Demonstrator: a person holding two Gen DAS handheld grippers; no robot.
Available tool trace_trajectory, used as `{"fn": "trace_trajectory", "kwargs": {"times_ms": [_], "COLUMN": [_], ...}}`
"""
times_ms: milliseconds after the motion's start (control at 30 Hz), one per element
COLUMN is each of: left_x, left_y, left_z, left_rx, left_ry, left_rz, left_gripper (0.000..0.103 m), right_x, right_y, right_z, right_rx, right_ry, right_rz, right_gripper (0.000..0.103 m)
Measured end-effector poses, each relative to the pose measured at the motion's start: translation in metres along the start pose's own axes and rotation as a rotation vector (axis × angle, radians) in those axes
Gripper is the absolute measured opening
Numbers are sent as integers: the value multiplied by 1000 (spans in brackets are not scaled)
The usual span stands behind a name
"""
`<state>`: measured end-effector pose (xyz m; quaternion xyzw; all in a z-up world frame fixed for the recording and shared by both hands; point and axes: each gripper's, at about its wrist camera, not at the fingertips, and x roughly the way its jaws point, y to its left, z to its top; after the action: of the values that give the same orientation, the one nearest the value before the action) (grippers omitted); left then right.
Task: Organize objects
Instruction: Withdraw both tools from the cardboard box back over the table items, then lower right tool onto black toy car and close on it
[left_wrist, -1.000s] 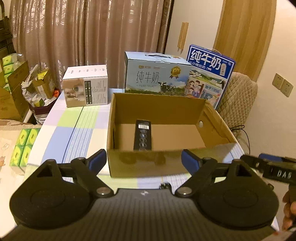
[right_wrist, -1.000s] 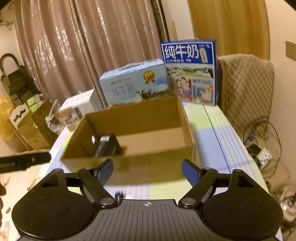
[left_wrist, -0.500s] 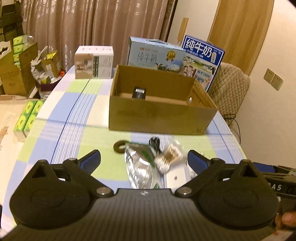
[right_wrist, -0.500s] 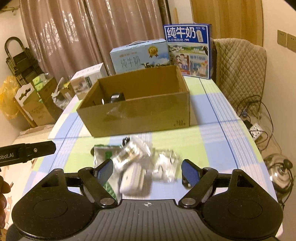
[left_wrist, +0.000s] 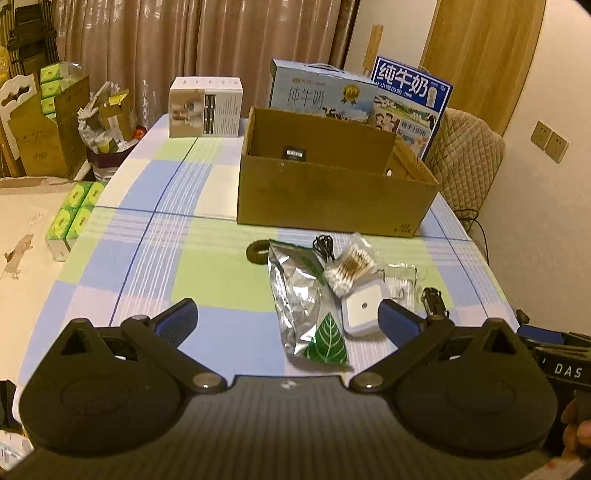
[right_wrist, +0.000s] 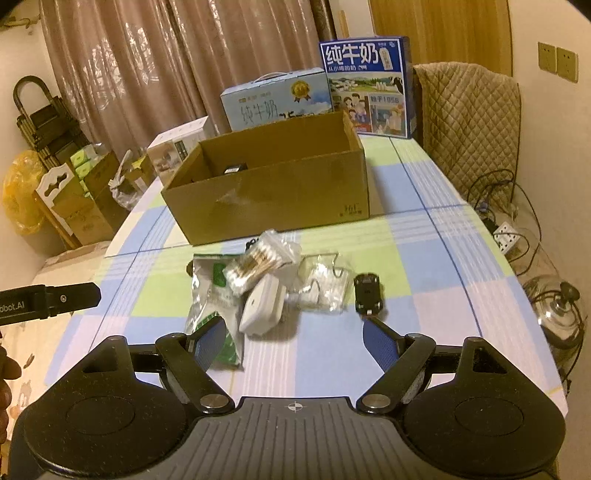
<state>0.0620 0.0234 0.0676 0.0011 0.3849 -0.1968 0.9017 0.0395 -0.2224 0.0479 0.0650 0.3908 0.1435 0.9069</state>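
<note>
- Checked in blue, green and white, the tablecloth (left_wrist: 155, 258) fills our left wrist view, with curtains (left_wrist: 184, 44) behind.
- We see far more table than a second ago: the cardboard box (left_wrist: 332, 199), then filling the frame, now stands at mid-table, and a cluster of small things has come into sight before it.
- Our left gripper (left_wrist: 284, 319) has just been opening; its jaws are spread wide with nothing pinched.
- The silver pouch (left_wrist: 303, 295) lies lengthwise toward us, leaf-printed end nearest; the cotton swab bag (left_wrist: 351, 267) rests across its far right corner.
- From the right wrist view, the box (right_wrist: 280, 199) likewise sits farther off than before.
- Our right gripper (right_wrist: 291, 339) hangs with jaws apart, empty.
- A white adapter (right_wrist: 262, 306) lies between pouch and clear packet (right_wrist: 325, 284); the toy car (right_wrist: 367, 293) lies with its long axis running away from us.
</note>
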Motion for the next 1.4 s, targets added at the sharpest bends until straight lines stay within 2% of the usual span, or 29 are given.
{"fn": "trace_trajectory", "kwargs": {"times_ms": [700, 1000, 1400], "left_x": [18, 39, 82], "left_y": [0, 0, -2], "left_z": [-16, -18, -14], "left_rx": [13, 14, 12], "left_ry": [41, 75, 122], "left_rz": [-7, -16, -20], "left_gripper": [102, 102, 102], "right_x": [8, 24, 55], "right_y": [-11, -23, -33], "right_z": [-11, -14, 0], "right_rx": [-16, 1, -15], "right_ry": [-10, 0, -20], "right_rz": [-32, -58, -98], "right_gripper": [78, 78, 78]}}
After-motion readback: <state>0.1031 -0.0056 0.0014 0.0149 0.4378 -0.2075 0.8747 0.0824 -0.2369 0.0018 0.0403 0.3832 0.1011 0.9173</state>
